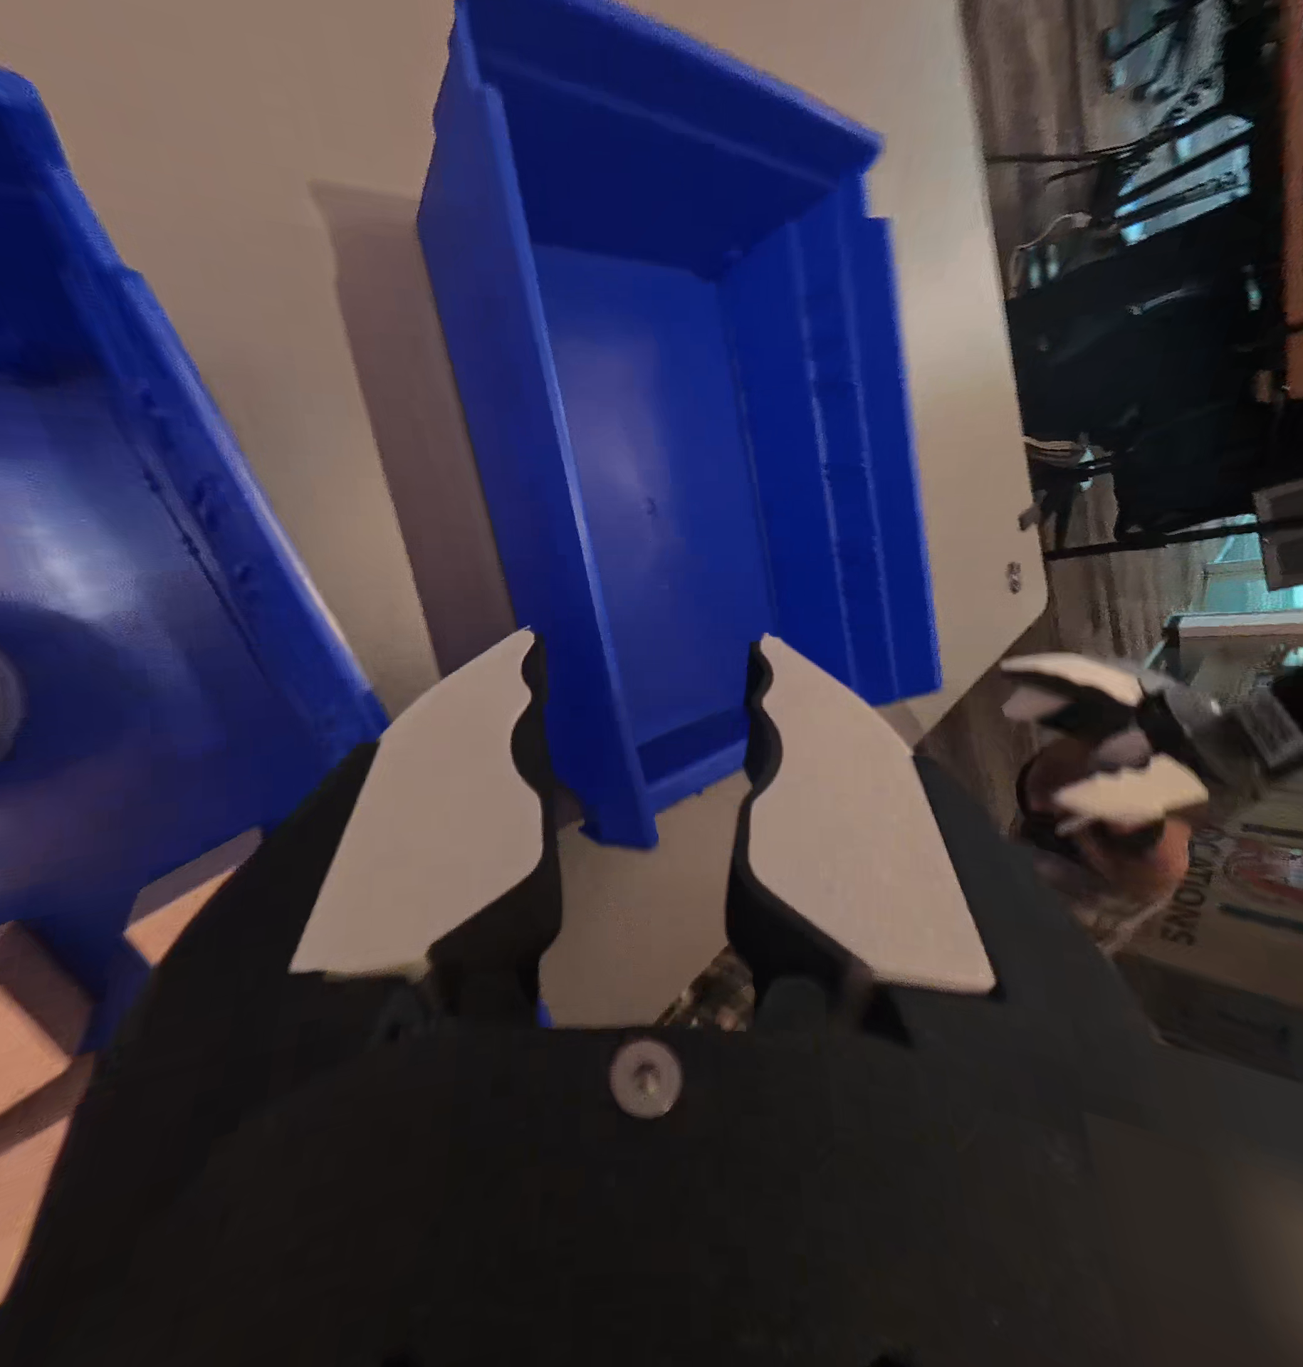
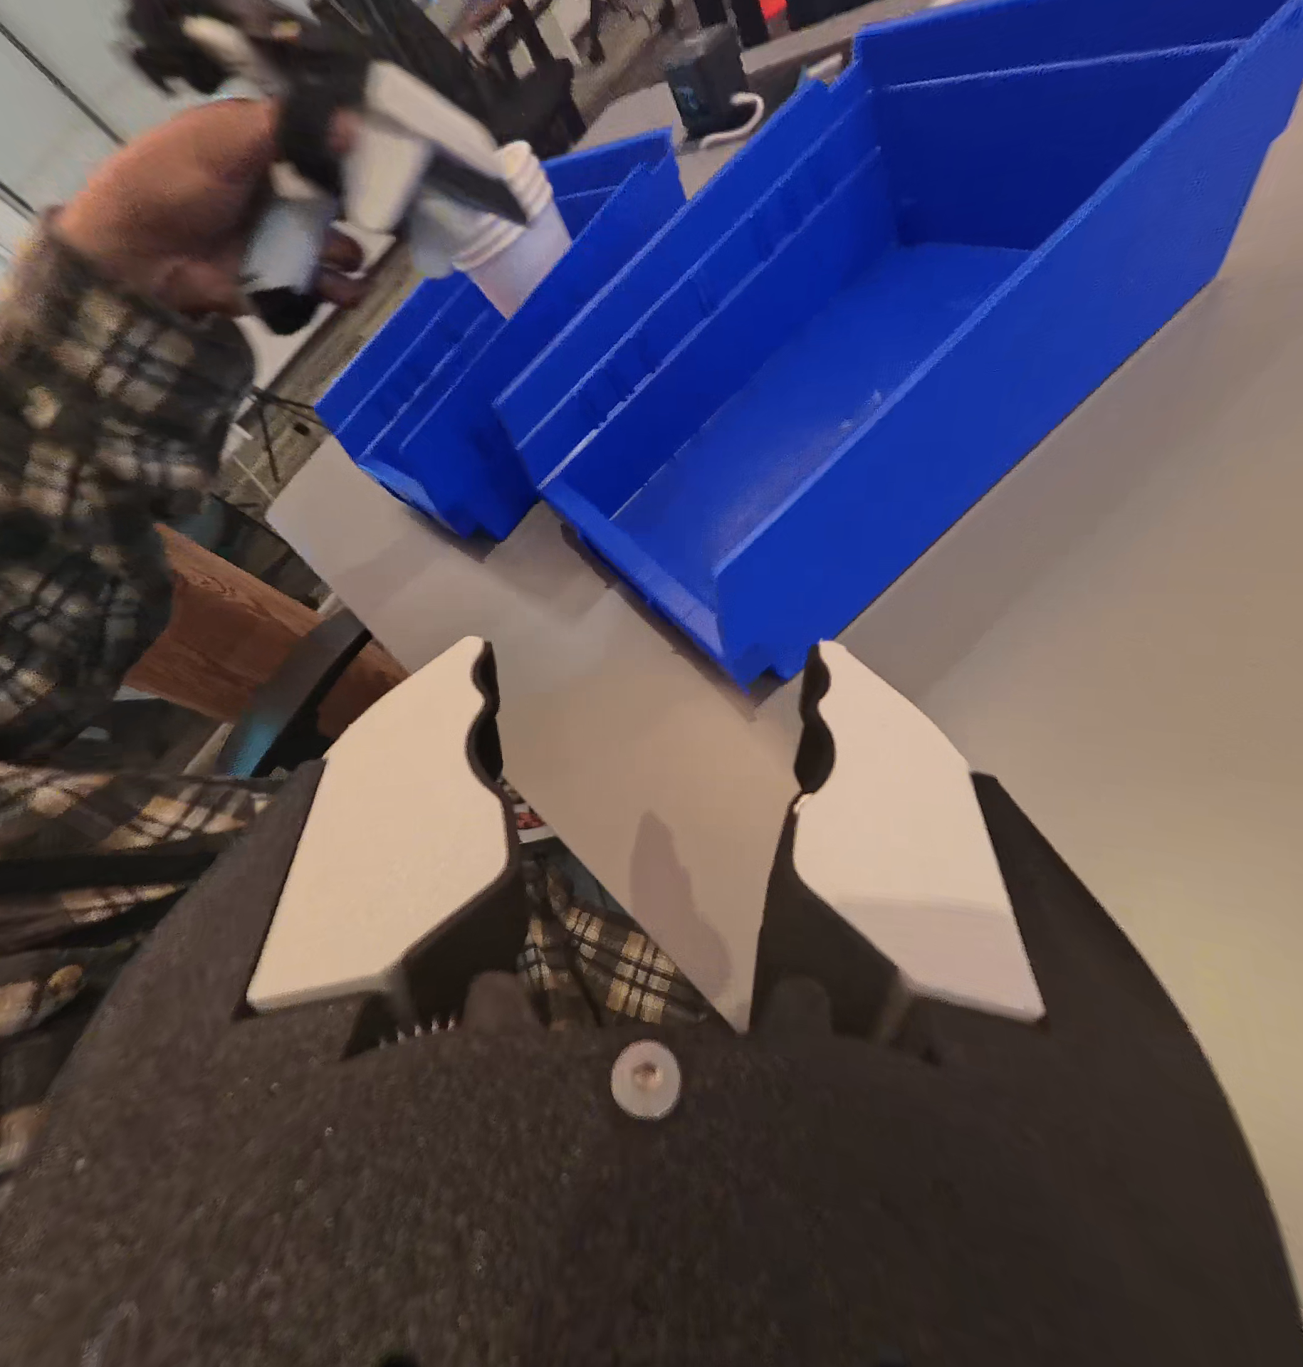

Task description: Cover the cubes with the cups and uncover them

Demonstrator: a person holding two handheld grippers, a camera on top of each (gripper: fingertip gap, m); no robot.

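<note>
On the grey table (image 2: 1077, 740) sit two blue bins side by side: the nearer bin (image 2: 819, 414) shows a bare floor in both views, and the farther bin (image 2: 441, 414) holds a stack of white paper cups (image 2: 519, 237). No cubes show in either picture, so I can't say where they are.

Left gripper (image 1: 645, 651): jaws apart, nothing between them, pointed over the near end of the empty bin (image 1: 663, 444). From the right wrist view that same tool sits blurred, high beside the cup stack.

Right gripper (image 2: 648, 658): jaws wide apart, empty, low over the table's near corner, just short of the empty bin's front lip.

Risks, my read:
- The cups look nested; a pinch on the stack may lift several or crush a rim.
- The bin walls are tall, and a sideways pull could catch a cup or drag the bin.
- The bins sit close to the table's near edge; a nudge there could tip one off.

Open room: the bare table right of the bins is clear for setting cups down. The gap between the bins is tight.
</note>
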